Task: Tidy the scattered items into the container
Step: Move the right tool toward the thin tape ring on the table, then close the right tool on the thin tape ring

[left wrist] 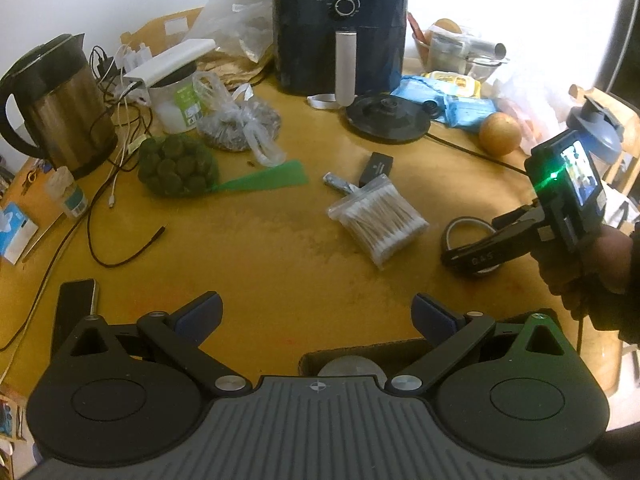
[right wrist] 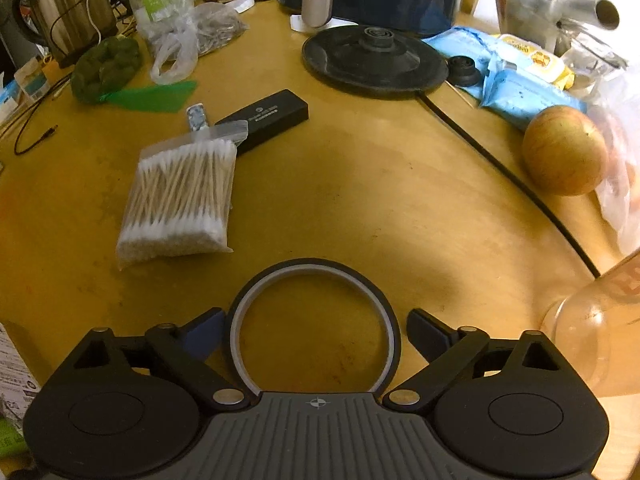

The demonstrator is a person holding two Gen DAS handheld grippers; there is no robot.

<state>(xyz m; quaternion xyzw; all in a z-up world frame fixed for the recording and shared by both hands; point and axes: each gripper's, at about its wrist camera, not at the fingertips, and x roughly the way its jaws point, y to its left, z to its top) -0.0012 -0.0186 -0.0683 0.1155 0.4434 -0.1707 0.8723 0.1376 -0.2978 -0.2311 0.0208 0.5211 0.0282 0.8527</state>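
Note:
A black tape roll point(right wrist: 316, 266) lies flat on the wooden table point(right wrist: 360, 184), between the jaws of my right gripper point(right wrist: 314, 330). The jaws stand open around the roll, with a gap showing at the right pad point(right wrist: 424, 332). In the left wrist view the same gripper point(left wrist: 472, 248) is held by a hand over the tape roll point(left wrist: 466, 222). My left gripper point(left wrist: 316, 312) is open and empty above the rim of a cardboard box point(left wrist: 360, 354), which holds a pale round thing. A bag of cotton swabs point(left wrist: 378, 216), a small black box point(left wrist: 376, 168) and a foil-wrapped piece point(left wrist: 338, 184) lie mid-table.
At the back stand an air fryer point(left wrist: 340, 24), a steel kettle point(left wrist: 60, 108) and the kettle base point(left wrist: 386, 116) with its cord. An apple point(left wrist: 500, 134), a green net of round things point(left wrist: 176, 168), a phone point(left wrist: 76, 304) and a clear bottle point(right wrist: 592, 332) lie around.

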